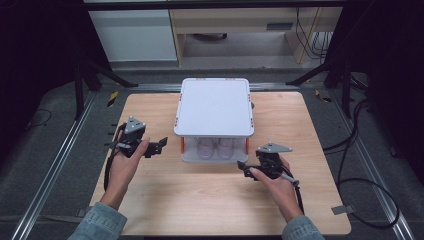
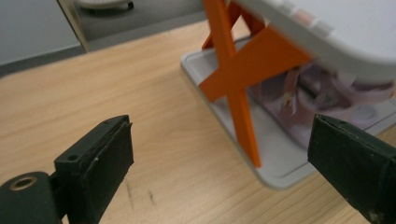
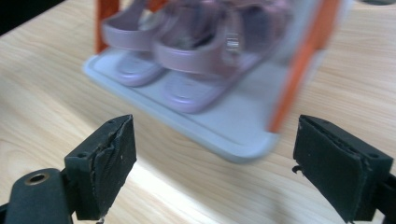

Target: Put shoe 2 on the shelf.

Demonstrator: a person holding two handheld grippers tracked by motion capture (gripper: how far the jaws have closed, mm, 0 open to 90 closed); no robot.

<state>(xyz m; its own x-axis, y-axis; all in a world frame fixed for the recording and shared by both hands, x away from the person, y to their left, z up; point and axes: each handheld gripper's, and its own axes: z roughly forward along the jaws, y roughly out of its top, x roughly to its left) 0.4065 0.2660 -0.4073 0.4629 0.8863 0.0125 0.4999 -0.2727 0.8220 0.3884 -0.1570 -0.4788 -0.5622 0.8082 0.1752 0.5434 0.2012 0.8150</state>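
A white two-tier rack point(image 1: 214, 106) stands in the middle of the wooden table point(image 1: 200, 200), its top shelf bare. A pair of pink sandals point(image 1: 216, 147) sits on the lower shelf point(image 3: 219, 126) under it, seen close in the right gripper view point(image 3: 196, 51). Orange crossed struts point(image 2: 233, 79) carry the top shelf. My left gripper point(image 1: 159, 145) is just left of the rack, open and holding nothing point(image 2: 219, 163). My right gripper point(image 1: 243, 167) is at the rack's front right corner, also open and holding nothing point(image 3: 215, 158).
Black stand legs point(image 1: 100, 70) and metal rails point(image 1: 60, 155) border the table. Cables point(image 1: 360, 165) trail over the floor at the right. A cabinet point(image 1: 235, 25) stands beyond the table's far edge. Bare wood lies in front of the rack.
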